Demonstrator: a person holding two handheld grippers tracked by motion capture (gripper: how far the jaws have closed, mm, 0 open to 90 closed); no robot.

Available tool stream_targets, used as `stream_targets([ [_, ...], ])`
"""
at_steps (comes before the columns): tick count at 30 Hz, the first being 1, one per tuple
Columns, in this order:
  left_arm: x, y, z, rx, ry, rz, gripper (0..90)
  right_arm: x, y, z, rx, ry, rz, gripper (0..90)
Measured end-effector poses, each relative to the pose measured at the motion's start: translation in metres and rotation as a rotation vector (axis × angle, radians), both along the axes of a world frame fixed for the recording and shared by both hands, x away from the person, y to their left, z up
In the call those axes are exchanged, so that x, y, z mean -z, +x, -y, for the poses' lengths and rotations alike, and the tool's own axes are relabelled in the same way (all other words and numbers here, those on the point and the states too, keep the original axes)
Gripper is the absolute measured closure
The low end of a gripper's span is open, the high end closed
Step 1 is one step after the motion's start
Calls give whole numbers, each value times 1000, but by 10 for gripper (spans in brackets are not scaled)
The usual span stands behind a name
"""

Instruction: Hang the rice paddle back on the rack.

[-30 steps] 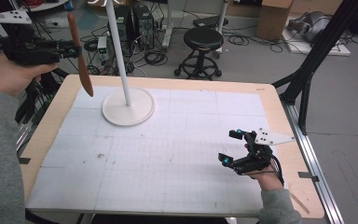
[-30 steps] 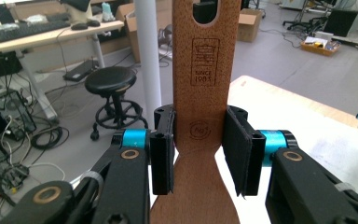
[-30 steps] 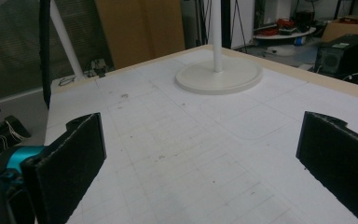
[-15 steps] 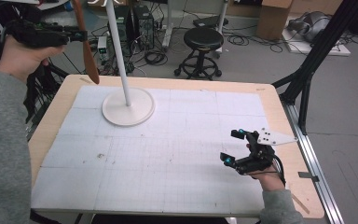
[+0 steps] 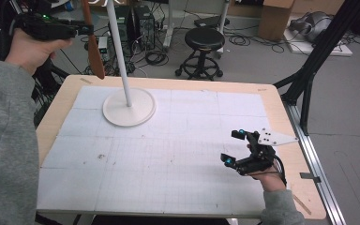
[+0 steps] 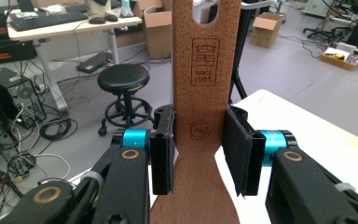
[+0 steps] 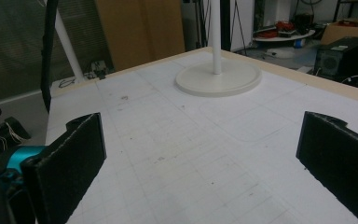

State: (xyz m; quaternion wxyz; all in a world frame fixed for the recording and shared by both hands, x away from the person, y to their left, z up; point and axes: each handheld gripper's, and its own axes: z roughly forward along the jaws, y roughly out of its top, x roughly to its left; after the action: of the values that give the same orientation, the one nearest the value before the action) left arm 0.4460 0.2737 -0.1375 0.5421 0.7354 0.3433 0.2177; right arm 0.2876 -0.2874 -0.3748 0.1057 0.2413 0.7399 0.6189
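Observation:
A brown wooden spatula hangs blade-down in the air beyond the table's far left corner, close beside the white pole of a stand. My left gripper is shut on its handle. In the left gripper view both pads press the spatula just below its stamped logo, with the hanging hole at the top. The stand's round base sits on the white gridded mat. My right gripper rests low at the mat's right side, open and holding nothing; beyond its jaws lies the stand base.
A black stool, computer towers and loose cables lie on the floor beyond the table's far edge. A black frame strut slants past the right corner. The table's wooden border rings the mat.
My left hand has carried the spatula up and to the right, nearer the white pole. The right gripper has stayed where it was.

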Motion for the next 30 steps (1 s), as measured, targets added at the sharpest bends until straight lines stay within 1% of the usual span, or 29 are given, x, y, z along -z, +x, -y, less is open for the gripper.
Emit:
stream_targets([
  [4, 1, 1, 1, 4, 3, 3, 650, 0, 0, 1, -1, 1, -4, 0],
  [6, 1, 3, 1, -4, 7, 1, 650, 0, 0, 1, -2, 2, -8, 0],
  [8, 2, 4, 1, -8, 4, 0, 650, 0, 0, 1, -3, 4, -1, 0],
  [10, 2, 5, 1, -6, 0, -1, 650, 0, 0, 1, 0, 9, -5, 0],
  [12, 3, 6, 2, -10, 5, -1, 650, 0, 0, 2, 0, 8, -3, 0],
  [18, 1, 4, 2, -10, 4, 11, 650, 0, 0, 0, -7, 1, -5, 0],
  [23, 0, 2, -1, -17, 4, 8, 650, 0, 0, 0, -6, 1, -4, 0],
  [25, 0, 2, 0, -15, 2, 6, 650, 1, 0, 0, -6, -1, -7, 0],
  [26, 0, 2, 1, -11, 9, 11, 650, 1, 0, 0, -8, -2, -6, 0],
  [28, 0, 2, 2, -11, 3, 10, 650, 1, 1, 0, -4, -6, -10, 0],
  [30, 0, 3, 3, -14, 10, 9, 650, 1, 1, 0, -6, -3, -10, 0],
])
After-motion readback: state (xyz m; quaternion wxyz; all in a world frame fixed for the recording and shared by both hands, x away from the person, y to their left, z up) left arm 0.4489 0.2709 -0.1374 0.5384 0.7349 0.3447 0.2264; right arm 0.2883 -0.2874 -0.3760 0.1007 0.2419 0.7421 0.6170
